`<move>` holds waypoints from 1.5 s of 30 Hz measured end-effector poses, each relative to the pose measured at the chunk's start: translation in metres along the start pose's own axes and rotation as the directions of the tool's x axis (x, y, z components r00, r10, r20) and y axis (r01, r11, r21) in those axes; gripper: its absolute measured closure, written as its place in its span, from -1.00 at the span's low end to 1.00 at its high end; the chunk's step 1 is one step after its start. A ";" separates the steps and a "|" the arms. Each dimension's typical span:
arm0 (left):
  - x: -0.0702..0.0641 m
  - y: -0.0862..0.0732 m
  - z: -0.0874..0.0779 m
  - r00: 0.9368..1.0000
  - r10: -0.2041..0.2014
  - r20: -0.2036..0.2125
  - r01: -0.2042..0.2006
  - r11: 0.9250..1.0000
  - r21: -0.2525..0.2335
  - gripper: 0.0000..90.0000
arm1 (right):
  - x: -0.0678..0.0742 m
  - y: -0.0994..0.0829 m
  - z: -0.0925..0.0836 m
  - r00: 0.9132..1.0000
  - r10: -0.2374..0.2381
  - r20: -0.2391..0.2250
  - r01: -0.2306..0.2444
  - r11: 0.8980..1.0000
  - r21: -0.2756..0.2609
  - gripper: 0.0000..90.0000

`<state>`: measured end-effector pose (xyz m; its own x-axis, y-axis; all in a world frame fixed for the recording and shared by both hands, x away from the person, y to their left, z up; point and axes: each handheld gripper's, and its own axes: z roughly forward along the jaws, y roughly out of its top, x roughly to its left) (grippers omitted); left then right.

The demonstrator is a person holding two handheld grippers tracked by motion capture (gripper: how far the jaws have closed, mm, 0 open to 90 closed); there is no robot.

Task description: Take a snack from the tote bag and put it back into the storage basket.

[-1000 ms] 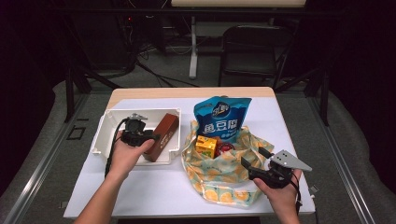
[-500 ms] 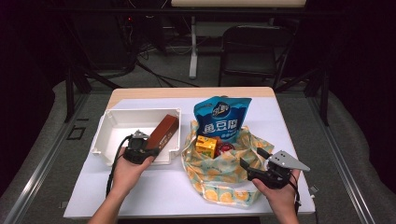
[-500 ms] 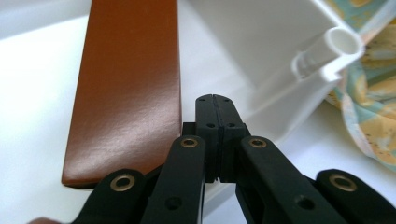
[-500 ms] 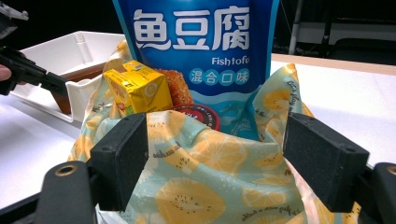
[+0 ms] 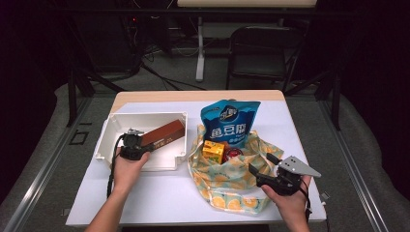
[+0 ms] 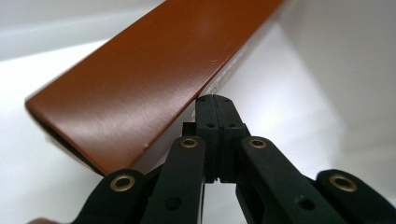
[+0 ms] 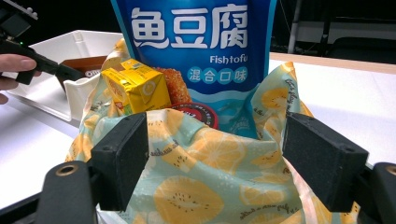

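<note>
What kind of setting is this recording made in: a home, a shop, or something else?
Most likely a lab or studio set up for recording, not a home. A small white-topped table stands alone on grey carpet against dark surroundings, with cables trailing over the floor, a folding chair and stand legs behind it.

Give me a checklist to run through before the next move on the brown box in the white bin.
1. Left gripper jaws shut with nothing between them: ok.
2. Brown box inside the white bin, leaning on its right wall: ok.
3. Left gripper free of the box: cannot tell; the tips sit right at its edge.
4. Right gripper open at the fruit-print bag: ok.
5. Blue pouch upright in the bag: ok.
</note>
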<state>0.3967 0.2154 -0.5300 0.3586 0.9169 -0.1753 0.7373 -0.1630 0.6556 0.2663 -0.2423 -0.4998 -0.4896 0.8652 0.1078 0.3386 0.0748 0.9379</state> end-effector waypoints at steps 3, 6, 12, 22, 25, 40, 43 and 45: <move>0.006 0.002 0.005 0.999 -0.040 -0.013 0.040 0.999 -0.022 1.00 | 0.000 -0.001 0.001 1.000 0.005 -0.001 -0.005 1.000 -0.001 -0.50; 0.010 0.006 0.009 0.997 -0.076 -0.017 0.075 0.996 -0.040 1.00 | 0.000 -0.001 0.001 1.000 0.004 0.000 -0.004 1.000 0.002 -0.50; 0.010 0.016 0.018 0.994 -0.104 -0.030 0.102 0.993 -0.063 1.00 | -0.001 -0.001 0.001 1.000 0.003 0.003 -0.003 1.000 0.006 -0.50; 0.010 0.026 0.025 0.989 -0.149 -0.019 0.146 0.983 -0.110 0.99 | -0.002 -0.002 0.001 1.000 0.006 0.003 -0.006 1.000 0.011 -0.50; 0.013 0.024 0.029 0.987 -0.159 -0.008 0.157 0.982 -0.109 0.97 | -0.002 -0.002 0.001 1.000 0.008 0.002 -0.008 1.000 0.008 -0.50; -0.009 0.018 -0.014 0.997 -0.057 0.053 0.067 0.975 -0.212 0.87 | -0.002 0.002 0.002 0.998 0.063 0.014 -0.062 0.997 -0.041 0.81; -0.018 0.011 -0.024 0.997 -0.029 0.077 0.046 0.970 -0.240 0.87 | -0.001 0.005 0.009 0.996 0.089 0.023 -0.088 0.995 -0.045 1.00; -0.023 0.006 -0.027 0.996 -0.016 0.087 0.038 0.968 -0.249 0.87 | 0.001 0.008 0.016 0.996 0.085 0.016 -0.085 0.996 -0.040 1.00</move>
<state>0.3767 0.2030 -0.5022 0.3949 0.8844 -0.2490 0.5841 -0.0325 0.8110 0.2810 -0.2331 -0.4976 -0.4457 0.8765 0.1820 0.3468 -0.0184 0.9378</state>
